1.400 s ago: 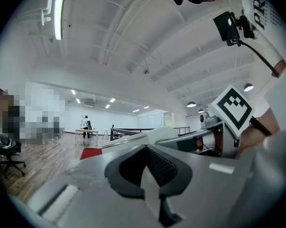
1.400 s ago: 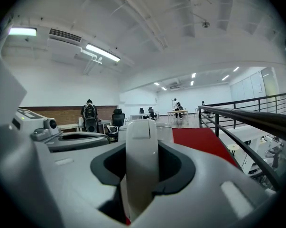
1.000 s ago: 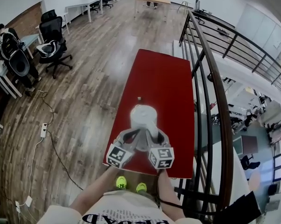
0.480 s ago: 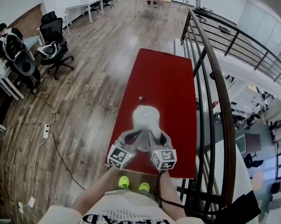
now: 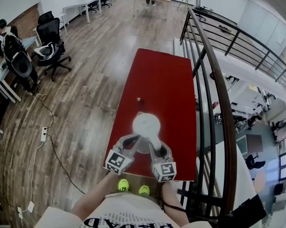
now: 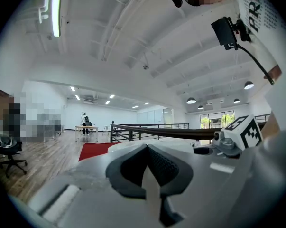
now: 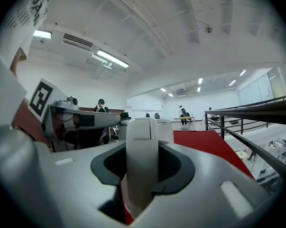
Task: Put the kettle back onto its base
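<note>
The kettle (image 5: 146, 125), white and seen from above in the head view, sits over the near half of the red tabletop (image 5: 167, 82), close to the person's end and roughly midway across its width. Whether it rests on the surface or is carried just above it cannot be determined, and no base can be made out beneath it. The right claw (image 5: 154, 144) approaches from the near side and is clamped on the kettle handle (image 7: 141, 161). In the right gripper view the white handle stands upright between the dark pads, filling the gap, with red tabletop visible below it. The left claw (image 5: 135, 142) lies just beside the right one, angled in toward the kettle's near left side. In the left gripper view its jaws are drawn together, meeting at a point at the far end, with nothing gripped and a pale curved kettle surface directly beyond the tips. Contact between the left claw and the kettle cannot be confirmed. A small object (image 5: 138, 99), too small to identify, lies on the tabletop beyond the kettle, apart from it. A dark metal railing (image 5: 213, 75) runs along the right edge of the tabletop. Wooden floor (image 5: 93, 61) extends to the left, with office chairs (image 5: 51, 34) well apart from the work area.
</note>
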